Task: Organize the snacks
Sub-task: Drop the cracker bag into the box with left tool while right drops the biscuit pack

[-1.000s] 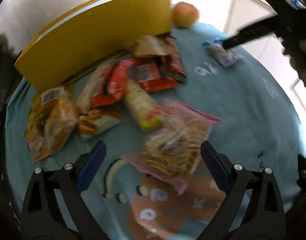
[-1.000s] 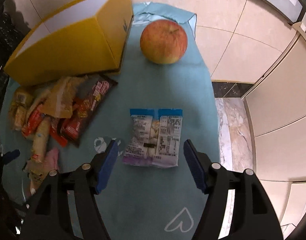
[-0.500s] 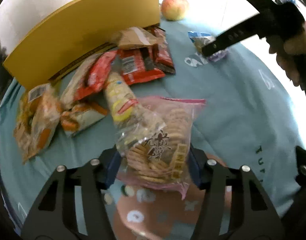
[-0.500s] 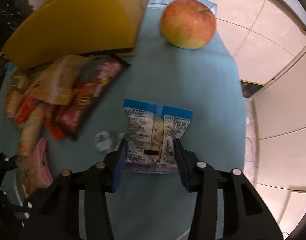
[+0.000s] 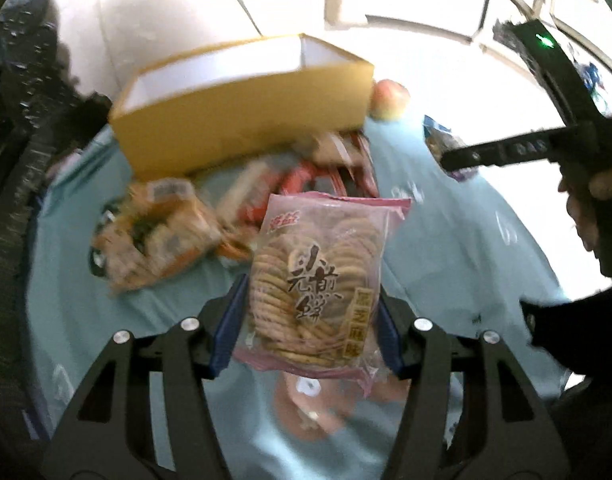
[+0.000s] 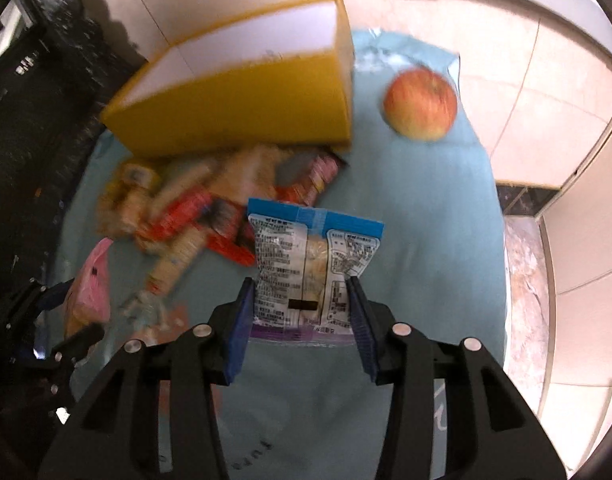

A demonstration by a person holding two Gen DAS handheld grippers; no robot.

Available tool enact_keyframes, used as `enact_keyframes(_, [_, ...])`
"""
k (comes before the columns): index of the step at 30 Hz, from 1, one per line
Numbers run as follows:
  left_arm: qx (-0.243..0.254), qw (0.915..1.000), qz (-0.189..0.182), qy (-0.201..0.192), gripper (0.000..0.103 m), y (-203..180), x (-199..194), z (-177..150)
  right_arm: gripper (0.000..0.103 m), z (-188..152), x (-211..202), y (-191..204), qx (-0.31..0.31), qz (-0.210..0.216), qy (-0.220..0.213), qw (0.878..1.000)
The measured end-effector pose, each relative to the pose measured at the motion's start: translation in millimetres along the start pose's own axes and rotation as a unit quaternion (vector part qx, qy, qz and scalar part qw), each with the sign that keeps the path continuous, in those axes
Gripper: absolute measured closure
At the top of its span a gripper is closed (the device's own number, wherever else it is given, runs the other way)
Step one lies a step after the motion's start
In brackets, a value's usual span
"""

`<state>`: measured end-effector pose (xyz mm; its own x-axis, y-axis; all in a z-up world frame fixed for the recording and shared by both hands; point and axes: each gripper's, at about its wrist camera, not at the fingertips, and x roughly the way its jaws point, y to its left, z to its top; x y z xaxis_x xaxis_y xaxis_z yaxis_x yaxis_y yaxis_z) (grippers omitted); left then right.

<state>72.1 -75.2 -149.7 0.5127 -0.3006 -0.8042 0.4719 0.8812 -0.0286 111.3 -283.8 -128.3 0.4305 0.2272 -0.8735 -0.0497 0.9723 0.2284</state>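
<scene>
My left gripper (image 5: 306, 320) is shut on a pink-edged bag of round crackers (image 5: 317, 280), held upright above the teal cloth (image 5: 445, 240). My right gripper (image 6: 300, 320) is shut on a blue-topped clear snack packet (image 6: 309, 264), also lifted off the cloth. An open yellow box (image 5: 242, 120) with a white inside stands at the far side; in the right wrist view the yellow box (image 6: 242, 108) is at upper left. A heap of snack packets (image 5: 178, 228) lies in front of it. The right gripper (image 5: 449, 156) and a hand (image 5: 585, 208) appear in the left wrist view.
An apple (image 6: 421, 104) rests on the cloth right of the box; the apple (image 5: 389, 100) also shows in the left wrist view. Loose packets (image 6: 194, 208) are spread on the left half. Tiled floor (image 6: 545, 80) surrounds the round table. Dark furniture (image 6: 34, 80) is on the left.
Both grippers shut on their packets, the left on the cracker bag and the right on the blue-topped packet. Both then rose off the cloth with them, and the box's open top came into view.
</scene>
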Motion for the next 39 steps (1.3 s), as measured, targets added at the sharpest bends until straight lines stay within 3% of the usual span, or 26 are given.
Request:
enact_keyframes(9, [-0.038,0.9948,0.056,-0.077,0.044,24,-36,92,0.057,54,-78,43,-0.048,0.024,-0.091,0.994])
enact_keyframes(14, [-0.078,0.9897,0.065,-0.101,0.044,45,-47,147,0.057,93,-101,61,-0.070,0.026,-0.130,0.989])
enact_keyframes(17, [-0.075,0.9867,0.082,-0.118,0.044,53,-53,165,0.057,109,-110,65,-0.080,0.024,-0.145,0.986])
enact_keyframes(25, [-0.101,0.9827,0.090,-0.126,0.044,82,-40,203,0.057,156,-105,60,-0.091,0.012,-0.159,0.983])
enact_keyframes(32, [-0.088,0.9814,0.106,-0.134,0.044,96,-22,255,0.057,212,-84,64,-0.093,0.000,-0.165,0.982])
enact_keyframes(33, [-0.087,0.9804,0.112,-0.136,0.040,98,-18,263,0.055,220,-79,66,-0.093,0.004,-0.163,0.982])
enact_keyframes(34, [-0.085,0.9793,0.122,-0.137,0.016,100,-12,272,0.044,228,-71,67,-0.093,0.003,-0.158,0.983])
enact_keyframes(35, [-0.084,0.9790,0.130,-0.132,0.005,102,-5,278,0.037,236,-62,67,-0.091,-0.010,-0.153,0.984])
enact_keyframes(37, [-0.084,0.9753,0.160,-0.126,0.002,108,8,283,0.032,242,-45,64,-0.088,-0.034,-0.140,0.986])
enact_keyframes(39, [-0.083,0.9798,0.154,-0.098,0.002,114,21,278,0.032,238,-37,60,-0.082,-0.034,-0.129,0.988])
